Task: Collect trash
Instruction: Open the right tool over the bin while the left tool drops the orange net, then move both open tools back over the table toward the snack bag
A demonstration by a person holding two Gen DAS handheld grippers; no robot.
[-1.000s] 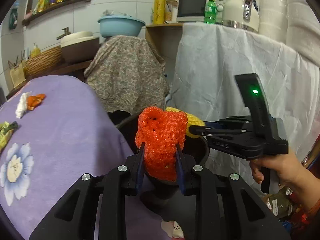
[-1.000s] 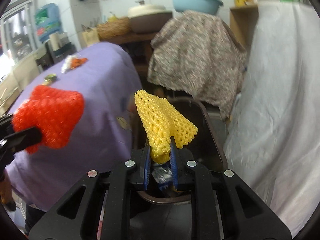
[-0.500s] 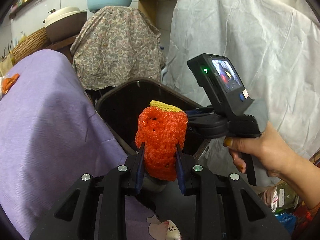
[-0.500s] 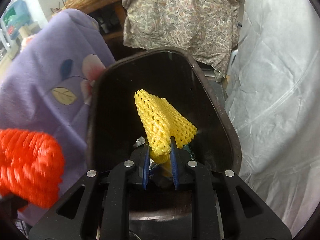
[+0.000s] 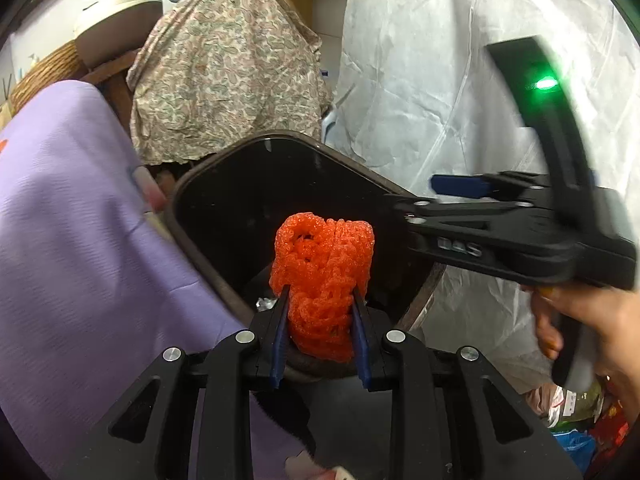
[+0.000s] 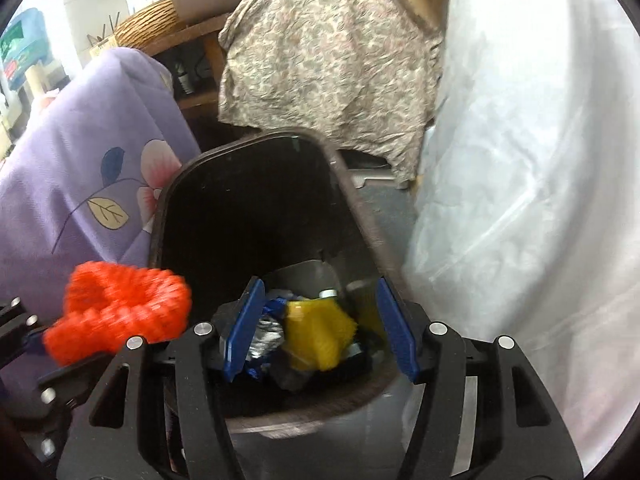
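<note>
The dark trash bin (image 6: 168, 216) stands between the purple flowered tablecloth (image 6: 80, 152) and a white sheet (image 6: 520, 160), with a paisley cloth (image 6: 328, 48) draped behind it. The left gripper (image 5: 320, 320) hovers over the bin's near rim, its fingers (image 5: 280, 320) clenched on an orange foam net (image 5: 324, 268) held above the opening. The right gripper (image 6: 320, 328) hangs over the bin too, its blue fingers (image 6: 394, 332) spread wide apart and grasping nothing. Inside the bin, at the bottom, the yellow foam net (image 6: 320, 332) lies among foil wrappers (image 6: 264, 336) and other scraps. From the left wrist view, the right gripper (image 5: 452, 188) reaches across the bin's far rim (image 5: 280, 136).
</note>
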